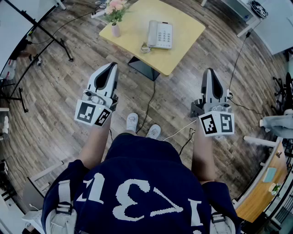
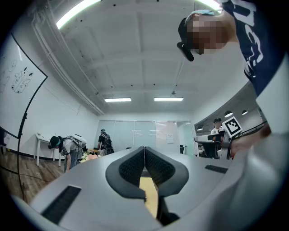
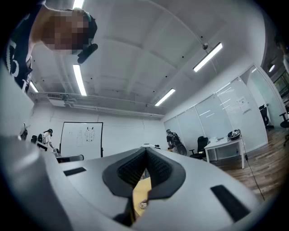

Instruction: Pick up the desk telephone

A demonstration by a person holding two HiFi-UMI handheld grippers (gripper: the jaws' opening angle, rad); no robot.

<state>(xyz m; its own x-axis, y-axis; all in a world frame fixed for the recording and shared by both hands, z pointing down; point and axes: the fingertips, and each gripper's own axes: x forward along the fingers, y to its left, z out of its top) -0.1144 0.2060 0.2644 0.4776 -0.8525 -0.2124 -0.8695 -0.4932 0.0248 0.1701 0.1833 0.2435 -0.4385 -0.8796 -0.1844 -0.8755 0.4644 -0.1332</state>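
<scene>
A white desk telephone (image 1: 160,34) with a grey keypad lies on a pale yellow table (image 1: 183,50) at the top of the head view, its coiled cord at the near left corner. My left gripper (image 1: 111,67) is shut and empty, held over the wooden floor well short of the table. My right gripper (image 1: 209,71) is also shut with nothing in it, to the right of the table's near corner. In the left gripper view the left gripper (image 2: 144,149) shows its dark pads pressed together; the right gripper (image 3: 146,151) looks the same in its own view. Both point slightly upward.
A small vase of pink flowers (image 1: 115,16) stands at the table's left end. Black cables (image 1: 149,103) trail over the floor from under the table. A tripod stand (image 1: 50,39) is at left, white desks (image 1: 242,11) at top right. People (image 2: 67,149) stand far off.
</scene>
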